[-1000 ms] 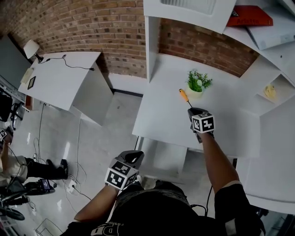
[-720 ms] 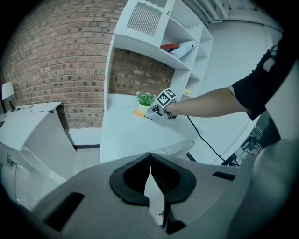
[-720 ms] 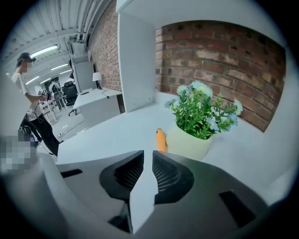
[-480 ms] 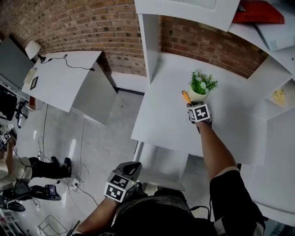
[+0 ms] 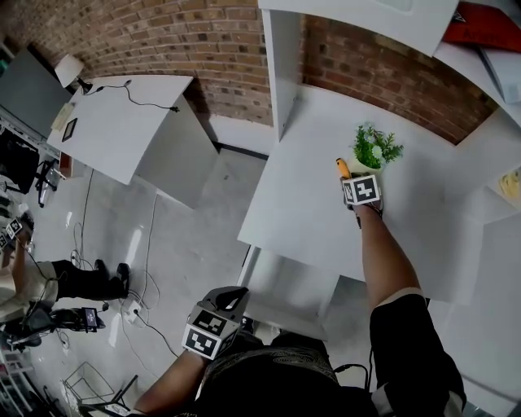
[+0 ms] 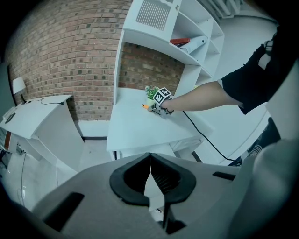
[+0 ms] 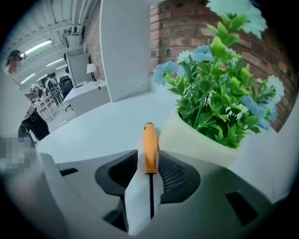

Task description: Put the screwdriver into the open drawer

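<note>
The screwdriver [image 7: 150,142] lies near the desk's [image 5: 301,204] back edge, just beside the plant pot [image 7: 196,140]. Its shaft runs lengthwise between the right gripper's [image 7: 148,163] spread jaws, which have just been opening. The left gripper [image 6: 150,158], jaws pressed together, hangs well apart.

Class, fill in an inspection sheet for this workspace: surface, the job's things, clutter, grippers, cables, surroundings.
Surface: white desk, mostly bare.
Job's things: screwdriver lies on the desk beside the plant pot; open drawer sits below the desk's front edge, screwdriver not in it.
Clutter: potted plant.
Grippers: right gripper open, its jaws just been opening, one on either side of the screwdriver's orange handle; left gripper shut, nothing in it, held low, clear of the desk.
Cables: one cable across the side table; more floor cables.
Surroundings: brick wall, red book on shelves, seated person at the left.
</note>
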Available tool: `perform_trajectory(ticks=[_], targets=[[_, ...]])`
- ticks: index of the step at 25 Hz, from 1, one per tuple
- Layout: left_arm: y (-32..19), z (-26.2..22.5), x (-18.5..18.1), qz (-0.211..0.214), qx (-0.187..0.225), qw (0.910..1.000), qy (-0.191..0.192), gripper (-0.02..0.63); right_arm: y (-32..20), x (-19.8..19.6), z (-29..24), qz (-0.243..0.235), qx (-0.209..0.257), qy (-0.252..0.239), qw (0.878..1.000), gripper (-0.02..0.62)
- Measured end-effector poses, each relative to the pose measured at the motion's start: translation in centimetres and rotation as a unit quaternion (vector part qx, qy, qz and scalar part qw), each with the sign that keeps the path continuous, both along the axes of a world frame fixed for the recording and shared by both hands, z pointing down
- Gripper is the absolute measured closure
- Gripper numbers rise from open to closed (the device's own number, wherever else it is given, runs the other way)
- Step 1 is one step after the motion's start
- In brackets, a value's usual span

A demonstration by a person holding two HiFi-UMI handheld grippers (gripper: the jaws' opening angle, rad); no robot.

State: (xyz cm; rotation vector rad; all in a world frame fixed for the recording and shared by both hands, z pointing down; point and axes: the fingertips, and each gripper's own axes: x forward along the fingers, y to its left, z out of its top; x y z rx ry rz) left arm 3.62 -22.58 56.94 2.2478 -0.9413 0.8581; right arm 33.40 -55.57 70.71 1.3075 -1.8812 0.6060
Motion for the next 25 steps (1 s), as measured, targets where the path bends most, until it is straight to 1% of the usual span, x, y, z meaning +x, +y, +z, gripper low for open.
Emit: perform_trajectory(ticks=[7,8,9,12,18,25], targets=[[-0.5,-0.1,0.2,-0.004,0.002,1.0,0.002,0.588,-0.1,0.1,0.8,0.004,-0.008,-0.004,1.0,0.454],[-0.6,0.0,0.2,-0.004,0.002,1.0,0.002,0.588,-0.1,0.0,0.8,0.004,-0.01,-0.005,1.0,0.464],[-0.7,0.0,0.2,-0.003,0.002,1.0,0.003,0.588,0.0,0.0,0.8,0.006,-0.013,-0.005,1.0,0.492],[-0.8,0.1,0.5,0.004,0.002,1.0,0.005,0.588,0.4,-0.2,0.8,0.012,-0.025,-0.008,1.0,0.51],[-1.1,-0.4,0.8,0.018,0.01,0.9997,0.012,0.588,2.3,-0.4,0.4,-0.009,-0.044,0.013,0.999,0.515],[-1.1,-1.0,0.8,0.034,0.018,0.9991,0.019,0.588,4.3,-0.2,-1.6,-0.013,-0.038,0.03,0.999,0.515]])
